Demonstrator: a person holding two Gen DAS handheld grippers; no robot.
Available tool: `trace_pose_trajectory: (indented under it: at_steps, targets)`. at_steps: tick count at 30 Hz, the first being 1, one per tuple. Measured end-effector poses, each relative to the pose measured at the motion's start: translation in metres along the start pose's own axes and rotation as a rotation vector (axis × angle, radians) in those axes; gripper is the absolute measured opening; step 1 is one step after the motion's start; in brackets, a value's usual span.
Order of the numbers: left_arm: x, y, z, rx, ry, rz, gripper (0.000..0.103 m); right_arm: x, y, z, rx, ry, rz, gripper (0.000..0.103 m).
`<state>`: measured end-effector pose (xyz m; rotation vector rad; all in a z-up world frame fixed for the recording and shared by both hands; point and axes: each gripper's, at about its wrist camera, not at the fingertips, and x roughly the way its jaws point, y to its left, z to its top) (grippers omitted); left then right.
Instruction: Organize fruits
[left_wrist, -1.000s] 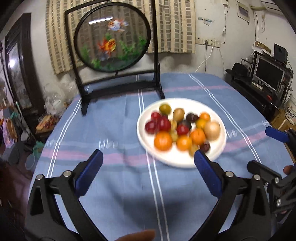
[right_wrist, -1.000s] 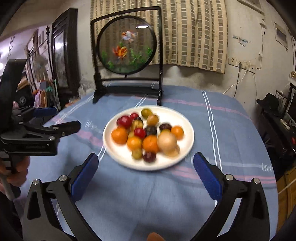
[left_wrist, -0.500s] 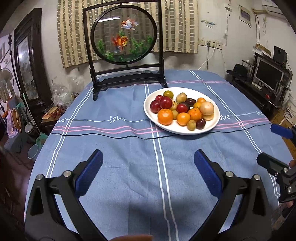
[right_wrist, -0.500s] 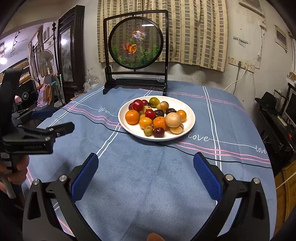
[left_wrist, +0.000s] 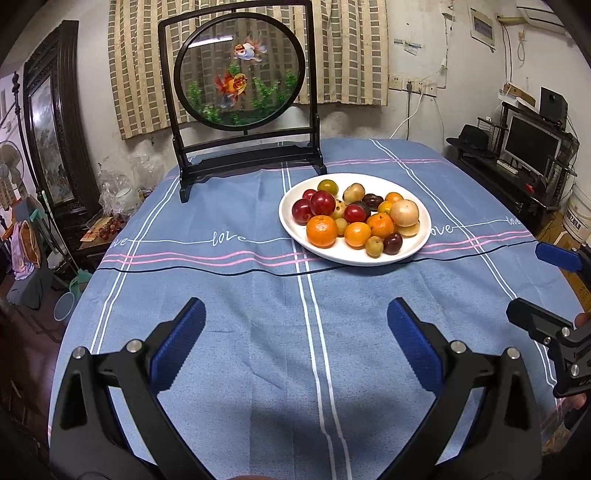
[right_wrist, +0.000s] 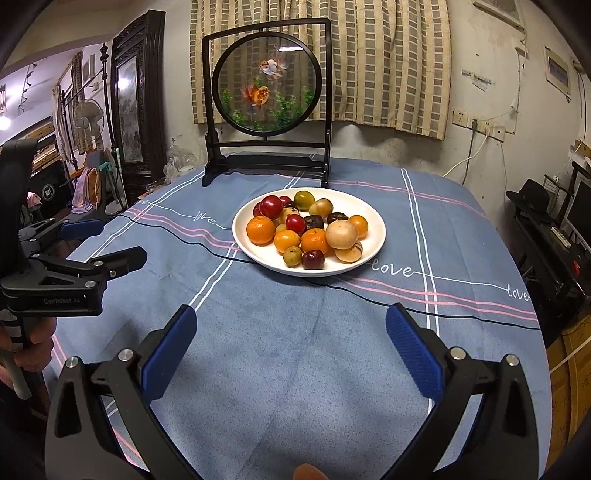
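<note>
A white plate (left_wrist: 295, 230) (right_wrist: 373, 218) sits on the blue tablecloth, heaped with several fruits: oranges (left_wrist: 322, 230) (right_wrist: 260, 230), red plums (left_wrist: 322, 202) (right_wrist: 271, 206), a pale round fruit (left_wrist: 405, 212) (right_wrist: 341, 234) and small green and dark ones. My left gripper (left_wrist: 296, 320) hovers open over bare cloth well short of the plate, nothing between its blue pads. My right gripper (right_wrist: 290, 328) is likewise open and empty, also back from the plate. Each gripper shows at the edge of the other's view, held by a hand.
A black-framed round goldfish screen (left_wrist: 242, 74) (right_wrist: 267, 85) stands at the table's far side behind the plate. The blue cloth (left_wrist: 221, 295) covers the whole table. A dark cabinet stands left and a desk with a monitor (left_wrist: 532, 144) right.
Both grippers have pulled back and up from the plate, which now looks smaller and farther away. Both stay open and empty.
</note>
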<state>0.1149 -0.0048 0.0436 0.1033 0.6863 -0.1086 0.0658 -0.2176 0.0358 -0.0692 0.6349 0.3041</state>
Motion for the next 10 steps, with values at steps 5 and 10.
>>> trace_pose_trajectory:
  at_steps: [5,10]
  targets:
    - [0.0012,-0.0010,-0.0007,0.001,0.002,0.002,0.100,0.0019,-0.0006,-0.0010,0.006,0.008,-0.001,0.102]
    - [0.0035,-0.0009,-0.0006,0.000,0.004,-0.004,0.100,0.0026,-0.0019,-0.0016,0.013,0.013,0.000,0.102]
